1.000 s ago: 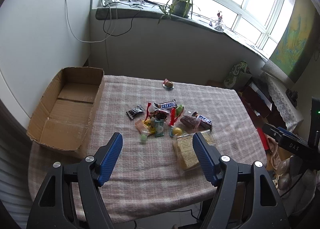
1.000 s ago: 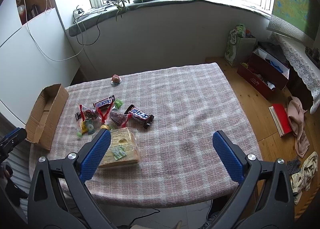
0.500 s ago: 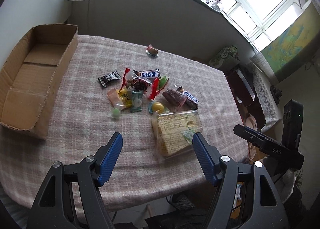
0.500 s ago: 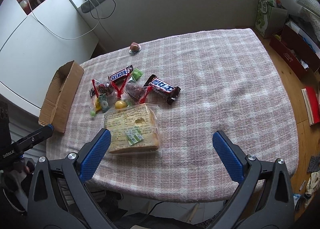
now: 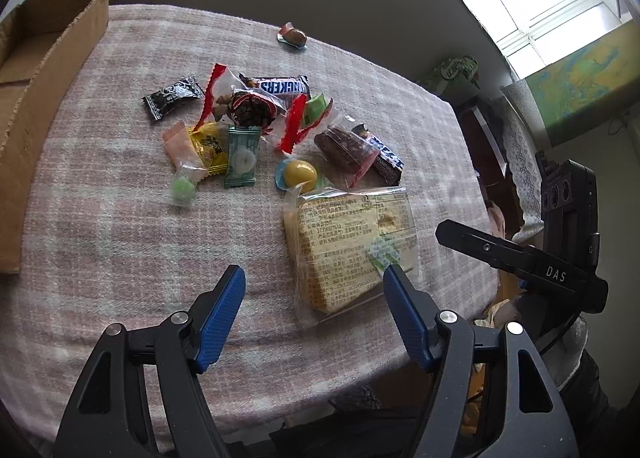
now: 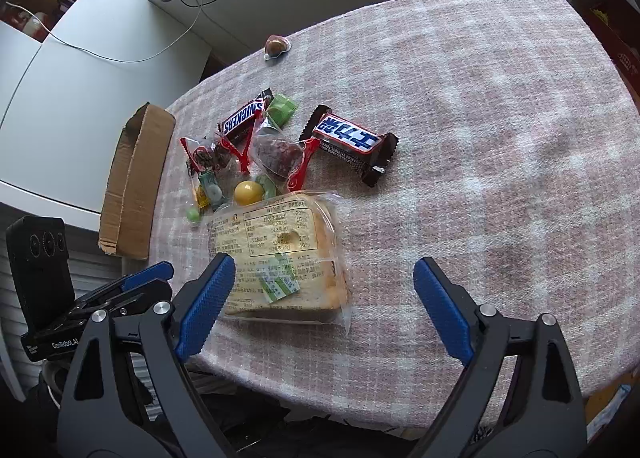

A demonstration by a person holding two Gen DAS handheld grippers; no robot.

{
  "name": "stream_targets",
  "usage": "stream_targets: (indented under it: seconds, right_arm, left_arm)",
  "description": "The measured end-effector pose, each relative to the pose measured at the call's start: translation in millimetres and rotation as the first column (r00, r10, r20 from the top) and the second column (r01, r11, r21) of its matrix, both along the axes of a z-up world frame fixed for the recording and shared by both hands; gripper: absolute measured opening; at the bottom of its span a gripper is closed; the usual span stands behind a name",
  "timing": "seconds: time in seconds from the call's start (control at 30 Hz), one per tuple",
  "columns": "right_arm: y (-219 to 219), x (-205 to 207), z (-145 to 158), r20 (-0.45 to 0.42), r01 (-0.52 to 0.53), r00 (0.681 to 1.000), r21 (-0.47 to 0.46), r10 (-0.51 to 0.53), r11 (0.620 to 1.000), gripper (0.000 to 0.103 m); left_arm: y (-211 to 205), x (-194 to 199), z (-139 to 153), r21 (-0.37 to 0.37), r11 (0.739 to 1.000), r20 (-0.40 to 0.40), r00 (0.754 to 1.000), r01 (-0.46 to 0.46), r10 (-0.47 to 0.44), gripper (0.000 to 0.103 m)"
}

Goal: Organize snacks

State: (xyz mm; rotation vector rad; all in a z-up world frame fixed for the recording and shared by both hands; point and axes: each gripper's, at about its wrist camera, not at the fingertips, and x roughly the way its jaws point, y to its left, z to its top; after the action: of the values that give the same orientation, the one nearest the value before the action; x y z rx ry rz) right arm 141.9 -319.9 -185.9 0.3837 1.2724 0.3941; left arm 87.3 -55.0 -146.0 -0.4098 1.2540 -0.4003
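A pile of snacks lies on the pink checked tablecloth (image 5: 120,226). A bagged sandwich bread (image 5: 352,246) lies nearest; it also shows in the right wrist view (image 6: 280,258). Behind it are a Snickers bar (image 5: 280,87), a second chocolate bar (image 6: 348,138), a yellow ball candy (image 5: 298,172) and several small wrapped sweets. A lone brown sweet (image 5: 294,35) lies at the far edge. An open cardboard box (image 5: 36,98) stands at the left. My left gripper (image 5: 314,294) is open over the bread's near left end. My right gripper (image 6: 324,290) is open over the bread's near right side.
The table's near edge runs just below both grippers. The right half of the table (image 6: 500,118) holds nothing but cloth. A white cabinet (image 6: 80,78) stands beyond the box. Bags and boxes sit on the floor at the far right (image 5: 460,74).
Both grippers have tilted down and moved closer to the table, so the snack pile and the bread now look much larger. Both stay open. Nothing on the table has moved.
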Motion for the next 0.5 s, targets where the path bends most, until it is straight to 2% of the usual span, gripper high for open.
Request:
stream_targets:
  seconds: [0.07,0.13,0.2,0.43,0.5]
  right_arm:
    - [2.7,4.2,-3.4,-0.007,-0.022,1.0,0.005,0.022,1.0,0.091]
    - [6.3,7.6,-6.5,-0.016,-0.043,0.999,0.006,0.043,0.999,0.087]
    - [10.5,10.9,-11.5,-0.037,-0.063,0.997,0.015,0.063,0.998,0.079]
    - [23.9,13.1,-25.3,-0.077,-0.115,0.99,0.024,0.116,0.993,0.062]
    - [26.2,12.2,-27.3,-0.081,-0.124,0.989,0.029,0.126,0.992,0.058]
  left_arm:
    - [-3.1,1.8,-6.5,-0.003,1.0,-0.009,1.0,-0.004,0.004,0.069]
    - [-5.4,3.5,-12.0,-0.011,1.0,-0.023,1.0,-0.003,0.003,0.062]
    - [-9.5,5.0,-15.1,-0.024,1.0,-0.029,1.0,0.001,-0.002,0.056]
    - [-18.3,8.3,-24.1,-0.024,1.0,-0.04,0.999,0.012,-0.013,0.049]
    - [-18.4,8.8,-26.8,-0.038,0.999,-0.051,0.999,0.015,-0.017,0.039]
